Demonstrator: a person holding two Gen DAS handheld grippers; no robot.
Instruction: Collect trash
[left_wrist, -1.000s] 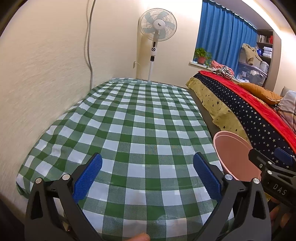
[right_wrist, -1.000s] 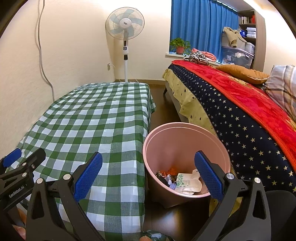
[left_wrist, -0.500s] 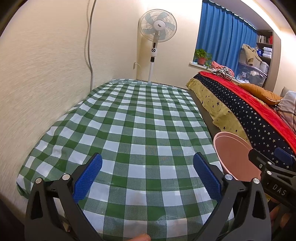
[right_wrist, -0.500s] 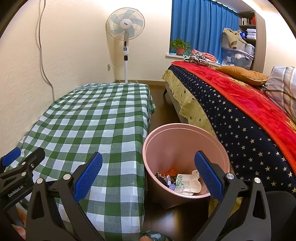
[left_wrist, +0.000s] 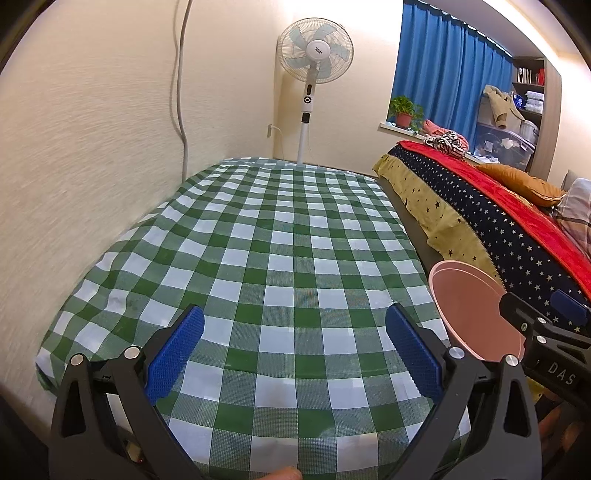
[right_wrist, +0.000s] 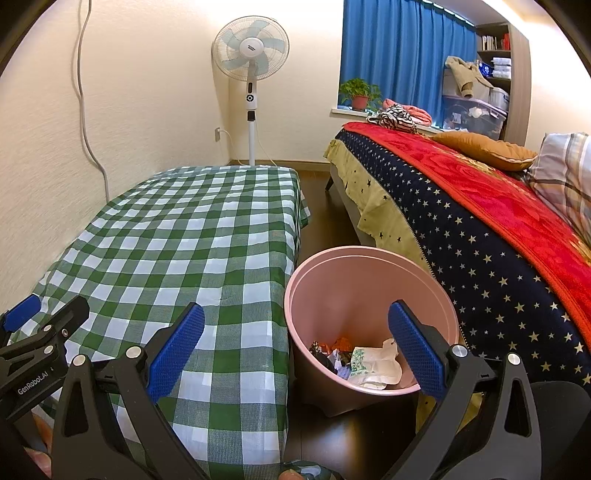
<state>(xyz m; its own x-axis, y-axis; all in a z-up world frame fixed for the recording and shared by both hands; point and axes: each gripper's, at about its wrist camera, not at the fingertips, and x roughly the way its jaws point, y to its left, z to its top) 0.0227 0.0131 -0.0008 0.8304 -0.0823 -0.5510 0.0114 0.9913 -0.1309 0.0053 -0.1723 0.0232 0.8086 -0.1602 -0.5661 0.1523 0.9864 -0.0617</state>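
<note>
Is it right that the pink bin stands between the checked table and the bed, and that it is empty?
Not empty. The right wrist view shows the pink bin holding trash at its bottom. It does stand between the checked table and the bed.

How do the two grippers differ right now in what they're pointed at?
The left gripper hangs over the bare green checked cloth; the right gripper faces the pink bin, with trash at its bottom. Both are open and hold nothing.
</note>
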